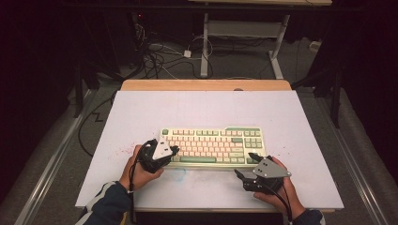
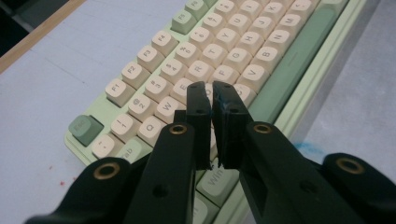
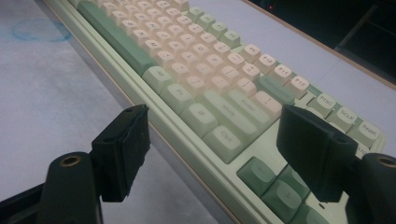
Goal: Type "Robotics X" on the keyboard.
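Observation:
A pale green keyboard point(image 1: 211, 146) with cream and green keys lies in the middle of the white table. My left gripper point(image 1: 174, 151) hovers over the keyboard's left end, its jaws shut with nothing between them. In the left gripper view the gripper point(image 2: 211, 93) has its tips just above the cream letter keys point(image 2: 201, 70) near the left side. My right gripper point(image 1: 248, 164) sits at the keyboard's front right corner, jaws open wide. In the right gripper view the gripper point(image 3: 215, 135) brackets the green keys point(image 3: 224, 140) at the keyboard's point(image 3: 187, 74) right front without touching them.
The white table top point(image 1: 206, 110) has a wooden strip point(image 1: 206, 85) along its far edge. A faint blue mark point(image 1: 179, 174) shows on the table before the keyboard. Cables point(image 1: 159, 56) and a desk frame point(image 1: 244, 37) lie on the floor beyond.

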A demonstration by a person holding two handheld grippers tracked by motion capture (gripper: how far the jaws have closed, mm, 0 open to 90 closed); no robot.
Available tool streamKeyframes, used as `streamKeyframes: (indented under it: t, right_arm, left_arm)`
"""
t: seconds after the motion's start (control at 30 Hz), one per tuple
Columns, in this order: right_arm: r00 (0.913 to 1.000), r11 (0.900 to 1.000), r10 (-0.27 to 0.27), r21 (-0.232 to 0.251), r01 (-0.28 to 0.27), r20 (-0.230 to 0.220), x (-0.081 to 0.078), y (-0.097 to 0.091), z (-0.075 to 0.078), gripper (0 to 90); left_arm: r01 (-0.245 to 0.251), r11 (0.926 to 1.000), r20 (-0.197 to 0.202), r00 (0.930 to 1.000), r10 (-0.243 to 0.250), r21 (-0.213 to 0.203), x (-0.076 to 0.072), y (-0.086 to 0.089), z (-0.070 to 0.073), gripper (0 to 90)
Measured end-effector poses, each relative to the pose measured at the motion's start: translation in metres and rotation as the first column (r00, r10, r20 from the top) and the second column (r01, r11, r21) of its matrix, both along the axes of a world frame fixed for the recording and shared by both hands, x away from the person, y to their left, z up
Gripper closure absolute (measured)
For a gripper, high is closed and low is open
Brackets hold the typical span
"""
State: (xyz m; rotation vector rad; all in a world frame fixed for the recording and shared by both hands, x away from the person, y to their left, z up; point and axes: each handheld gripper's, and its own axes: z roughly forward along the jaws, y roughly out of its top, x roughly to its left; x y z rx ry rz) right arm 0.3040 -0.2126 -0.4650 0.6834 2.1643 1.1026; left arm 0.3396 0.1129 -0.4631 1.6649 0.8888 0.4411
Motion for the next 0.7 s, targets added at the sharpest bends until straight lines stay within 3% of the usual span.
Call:
streamKeyframes:
  t: [0.2, 0.37, 0.7]
  right_arm:
    - [1.0000, 1.0000, 0.001, 0.004, -0.001, 0.006, 0.000, -0.001, 0.001, 26.5]
    - [1.0000, 1.0000, -0.004, 0.007, 0.004, 0.007, 0.000, -0.002, 0.002, 26.5]
    - [1.0000, 1.0000, 0.000, 0.004, 0.000, 0.001, 0.000, 0.000, 0.001, 26.5]
  left_arm:
    - [0.011, 0.9999, -0.016, 0.9998, -0.011, 0.006, -0.009, 0.003, -0.003, 83.4]
    - [0.029, 0.9994, -0.026, 0.9992, -0.029, -0.020, -0.018, 0.002, -0.001, 83.4]
    - [0.052, 0.9986, -0.027, 0.9982, -0.053, -0.012, -0.018, -0.017, -0.002, 85.0]
